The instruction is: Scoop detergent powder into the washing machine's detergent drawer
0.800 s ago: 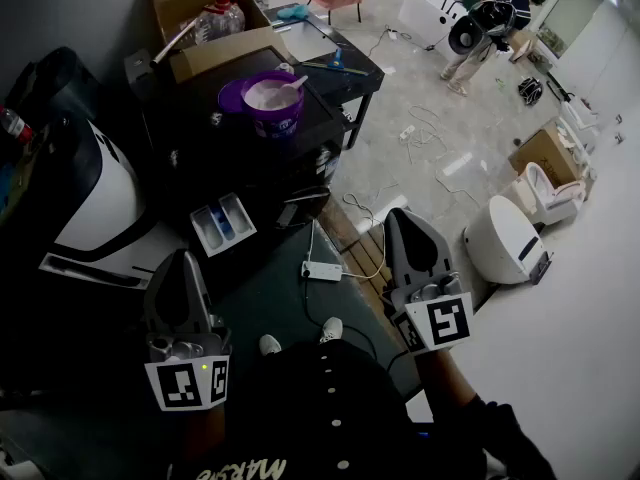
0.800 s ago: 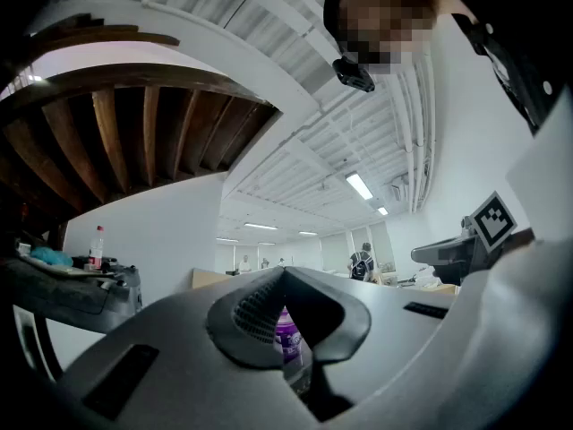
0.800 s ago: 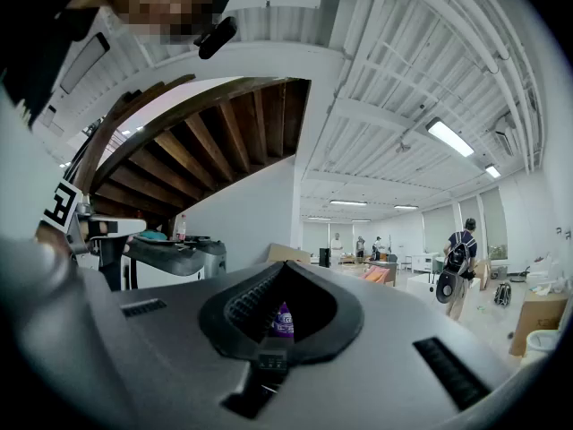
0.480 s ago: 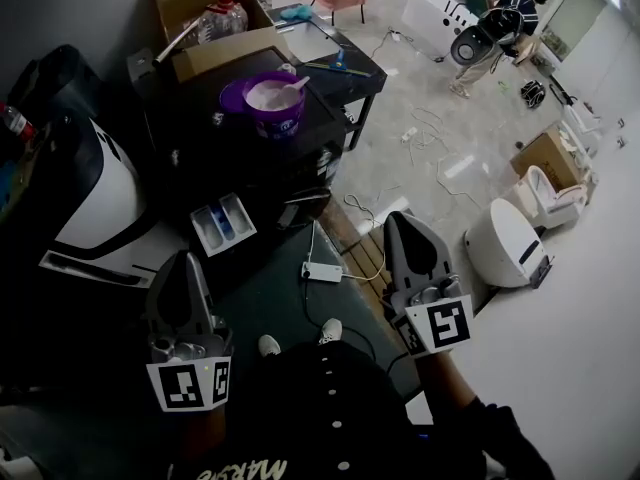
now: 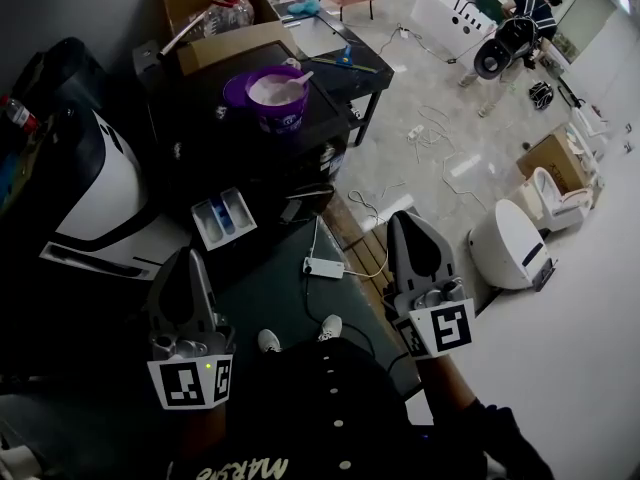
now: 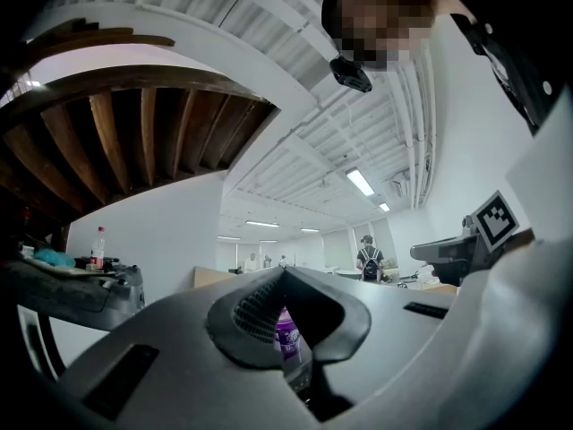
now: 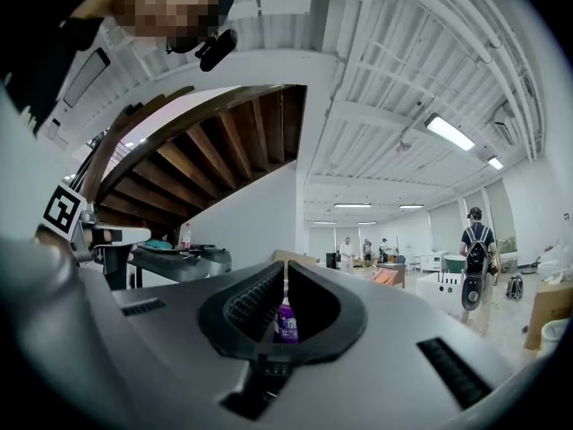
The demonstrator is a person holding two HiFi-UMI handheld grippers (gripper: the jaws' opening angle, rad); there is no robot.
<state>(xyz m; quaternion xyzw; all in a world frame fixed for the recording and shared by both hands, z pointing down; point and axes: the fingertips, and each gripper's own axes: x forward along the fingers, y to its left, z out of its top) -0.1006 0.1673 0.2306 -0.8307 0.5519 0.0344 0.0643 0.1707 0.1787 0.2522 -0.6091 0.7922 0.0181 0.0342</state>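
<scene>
A purple tub [image 5: 278,96] of white detergent powder stands on top of the dark washing machine [image 5: 250,153], with a scoop [image 5: 297,80] resting in it. Below, the machine's detergent drawer [image 5: 222,220] is pulled out, showing white and blue compartments. My left gripper [image 5: 184,260] hovers shut and holds nothing, near and below the drawer. My right gripper [image 5: 408,224] is also shut and holds nothing, off to the right above the floor. In the left gripper view the tub [image 6: 288,339] shows far off past the shut tips [image 6: 283,274]. The right gripper view shows the tub [image 7: 286,321] beyond its tips [image 7: 286,267].
A white-fronted machine [image 5: 100,198] stands at the left. A power strip [image 5: 323,268] and cables lie on the floor between the grippers. A cardboard box [image 5: 215,8] and a black table [image 5: 345,68] sit behind the washer. A white appliance [image 5: 510,243] and a person [image 5: 515,28] are to the right.
Both grippers have kept their places and stayed shut. The head view has shifted slightly, and the person at the back has moved to the right.
</scene>
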